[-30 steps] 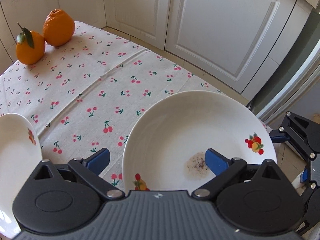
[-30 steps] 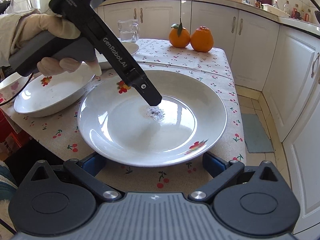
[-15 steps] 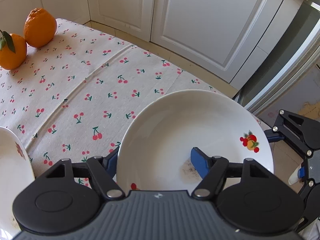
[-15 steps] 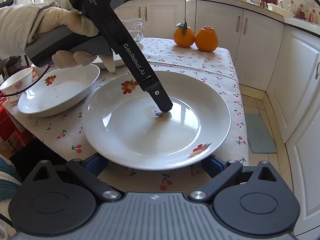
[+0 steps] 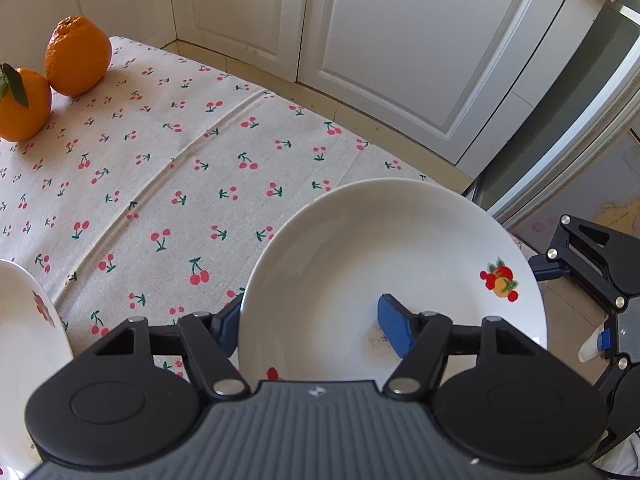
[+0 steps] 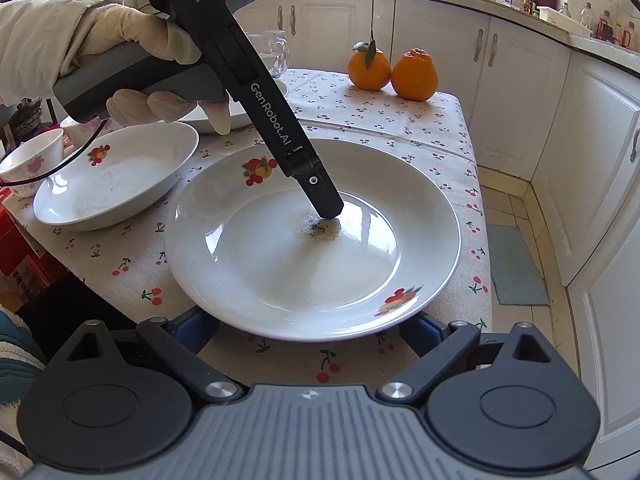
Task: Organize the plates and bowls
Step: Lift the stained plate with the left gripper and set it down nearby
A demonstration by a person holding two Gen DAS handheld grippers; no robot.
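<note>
Two grippers at one big plate (image 6: pixel 280 264) on the cherry-print tablecloth (image 5: pixel 168 184). My left gripper (image 5: pixel 312 322), marked "DAS" and "GenRobot.AI", straddles its rim, one finger in the well, grip unconfirmed. Right gripper (image 6: pixel 308 330) gapes wide, holding nothing, beneath the near rim.

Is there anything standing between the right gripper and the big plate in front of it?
Nothing visible does. The right gripper is open at the plate's near rim, over bare tablecloth. The left gripper reaches in from the far side, one finger on the stained middle, outside that path.
</note>
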